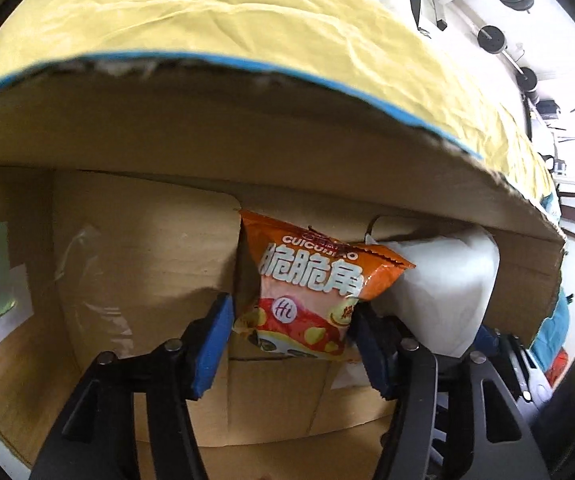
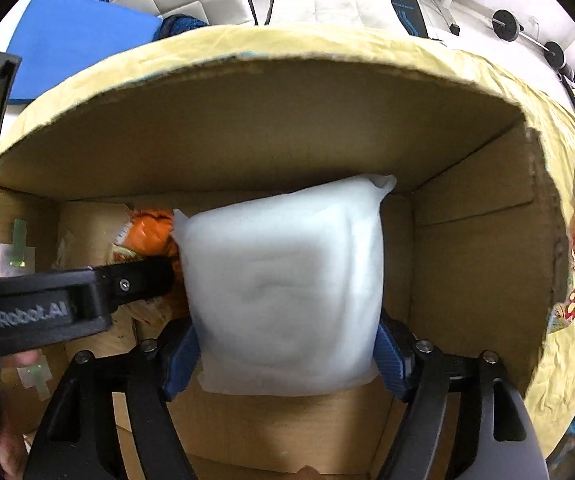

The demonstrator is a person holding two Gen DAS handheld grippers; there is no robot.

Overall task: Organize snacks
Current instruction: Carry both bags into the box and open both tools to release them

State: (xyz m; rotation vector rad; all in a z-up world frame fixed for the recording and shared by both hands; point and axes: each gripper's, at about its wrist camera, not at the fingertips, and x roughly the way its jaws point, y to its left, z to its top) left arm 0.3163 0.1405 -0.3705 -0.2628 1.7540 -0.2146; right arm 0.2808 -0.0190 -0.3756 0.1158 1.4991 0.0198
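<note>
Cardboard, brown: an open box [image 1: 135, 264] on a yellow cloth [image 1: 247, 12], both grippers reaching down into it.

Left wrist view. Orange snack bag [image 1: 307, 288], printed with white characters, standing upright against the box's far wall. It sits between the blue pads of the left gripper [image 1: 291, 344]; a narrow gap shows at the left pad [image 1: 211, 344], while the right pad lies against the bag's edge. The jaws stand partly spread, no firm pinch evident. A white bag [image 1: 443, 288] lies just beside it, to the right.

Right wrist view. The white bag [image 2: 287, 288], puffy and unmarked, fills the space between the jaws of the right gripper [image 2: 287, 356]; both blue pads [image 2: 183, 356] touch its sides. Whether they press or merely rest cannot be told. The orange bag [image 2: 147, 236] shows at its left, touching it, partly behind the left gripper's arm.

Step in hand, by judgement: depositing both bags in the box. Next move calls for widening each jaw fully, then lifting straight up without dragging the bags over.
</note>
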